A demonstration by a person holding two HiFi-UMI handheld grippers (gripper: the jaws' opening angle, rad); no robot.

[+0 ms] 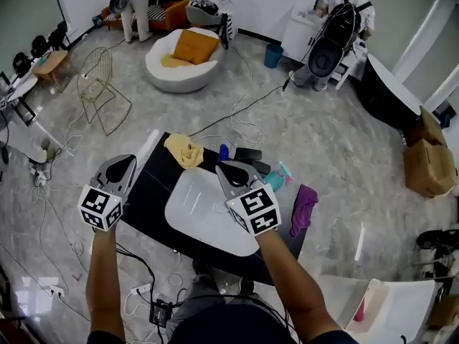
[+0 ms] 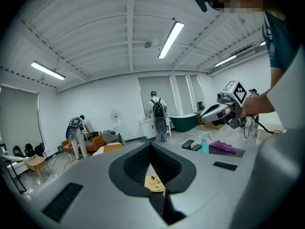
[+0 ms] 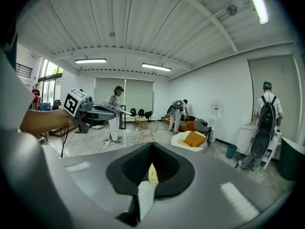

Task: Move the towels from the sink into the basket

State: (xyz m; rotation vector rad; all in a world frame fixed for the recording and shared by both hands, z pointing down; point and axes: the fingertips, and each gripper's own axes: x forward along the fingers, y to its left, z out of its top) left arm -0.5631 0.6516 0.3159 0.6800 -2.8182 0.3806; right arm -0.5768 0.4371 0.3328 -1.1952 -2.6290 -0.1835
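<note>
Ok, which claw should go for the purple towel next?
Right. The right claw hovers over the sink, next to the purple towel at the counter's right end. The left claw is across the sink at the left edge. Both are shut and empty, so open first.

Soft crumpled cloth: yellow towel (image 1: 184, 151), purple towel (image 1: 304, 208). Smooth white sink (image 1: 197, 217), faint sheen. Bench (image 1: 152, 192) dark, matt. Floor (image 1: 323, 142) glossy, marbled.

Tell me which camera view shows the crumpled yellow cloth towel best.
The head view: the crumpled yellow cloth towel lies whole on the black counter near the white sink. The left gripper view shows only part of it beyond the jaws; the right gripper view, a sliver.
</note>
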